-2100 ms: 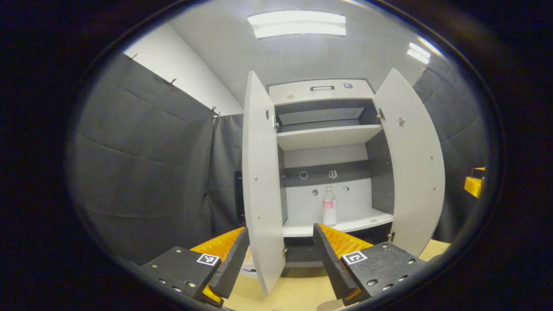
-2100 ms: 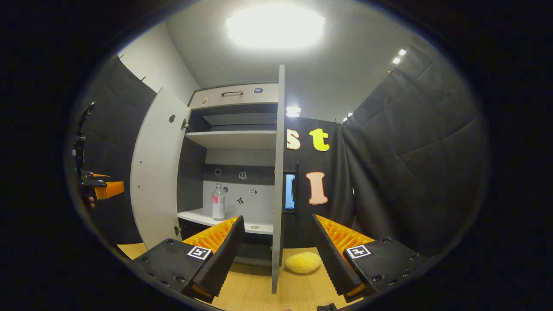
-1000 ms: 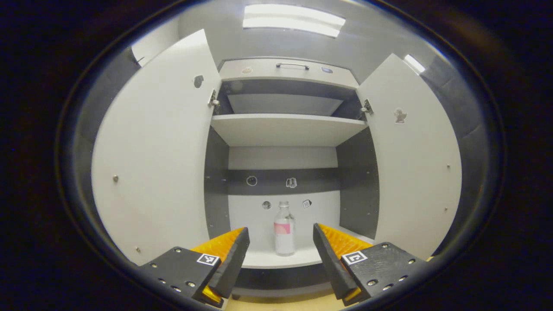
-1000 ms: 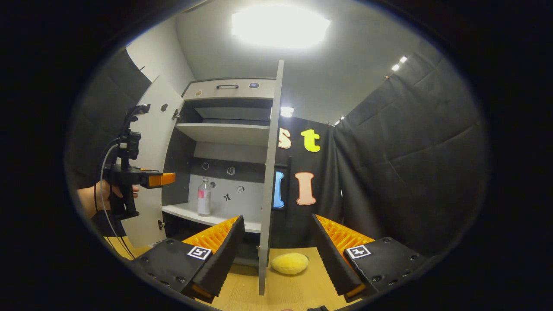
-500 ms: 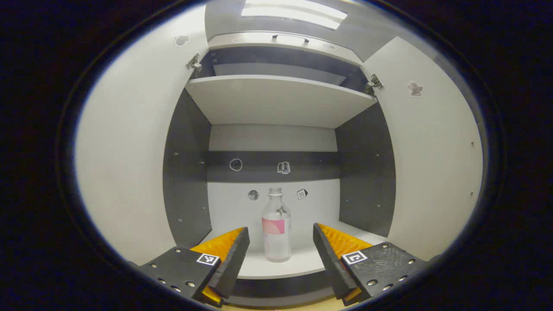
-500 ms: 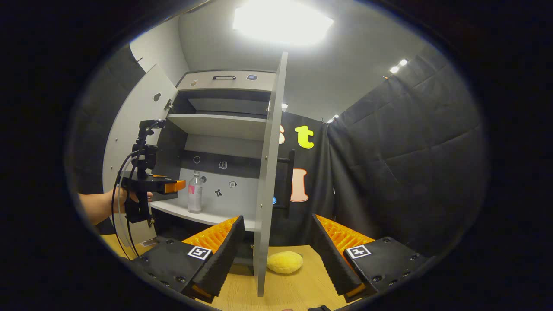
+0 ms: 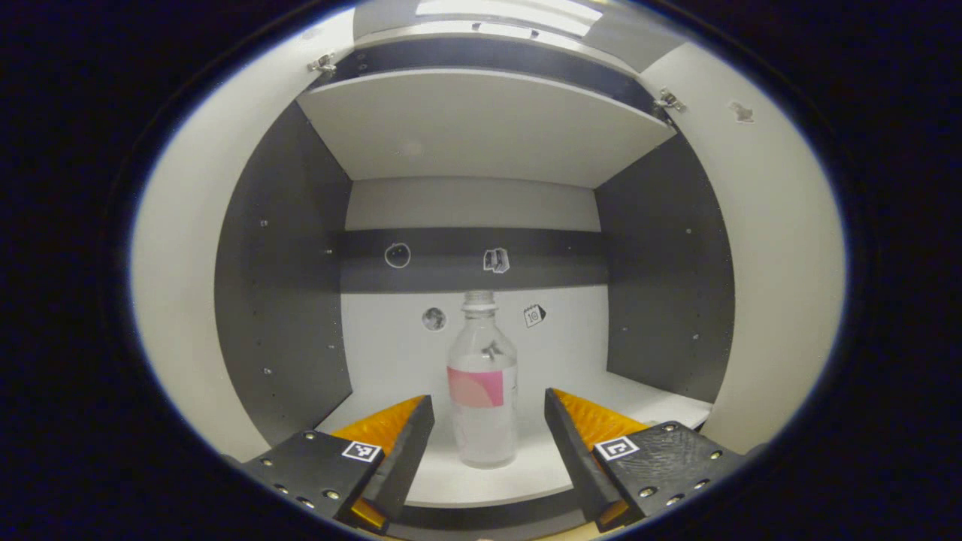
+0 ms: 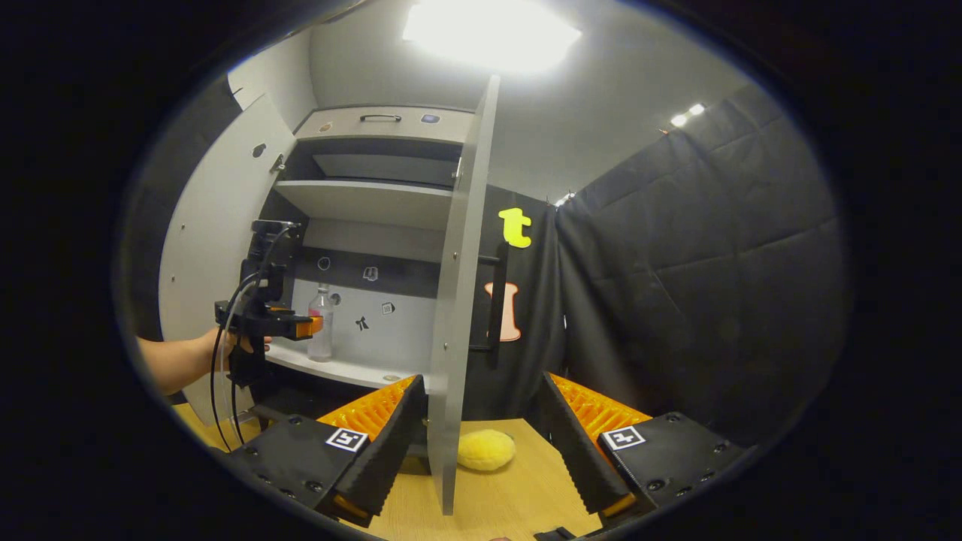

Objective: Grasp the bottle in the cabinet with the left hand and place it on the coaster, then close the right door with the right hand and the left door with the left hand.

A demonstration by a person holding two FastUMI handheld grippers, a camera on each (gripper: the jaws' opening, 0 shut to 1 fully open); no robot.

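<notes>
A clear bottle [image 7: 482, 383] with a pink label stands upright on the lower shelf [image 7: 526, 469] of the open cabinet. My left gripper [image 7: 488, 443] is open, its fingers spread on either side of the bottle's base without touching it. In the right gripper view the bottle [image 8: 321, 323] sits on the shelf with the left gripper [image 8: 307, 326] just reaching it, held by a hand [image 8: 225, 342]. My right gripper [image 8: 477, 436] is open and straddles the edge of the right door [image 8: 451, 300], which stands wide open. The left door [image 8: 214, 248] is also open.
A yellow sponge-like ball [image 8: 486, 449] lies on the wooden table [image 8: 518, 496] just past the right door's edge. An upper shelf [image 7: 481, 128] spans the cabinet above the bottle. Black cloth walls [image 8: 699, 285] close in the right side.
My left gripper has moved forward into the cabinet, so the bottle now stands between its open fingers. The right gripper drifted slightly left, still open at the right door's edge.
</notes>
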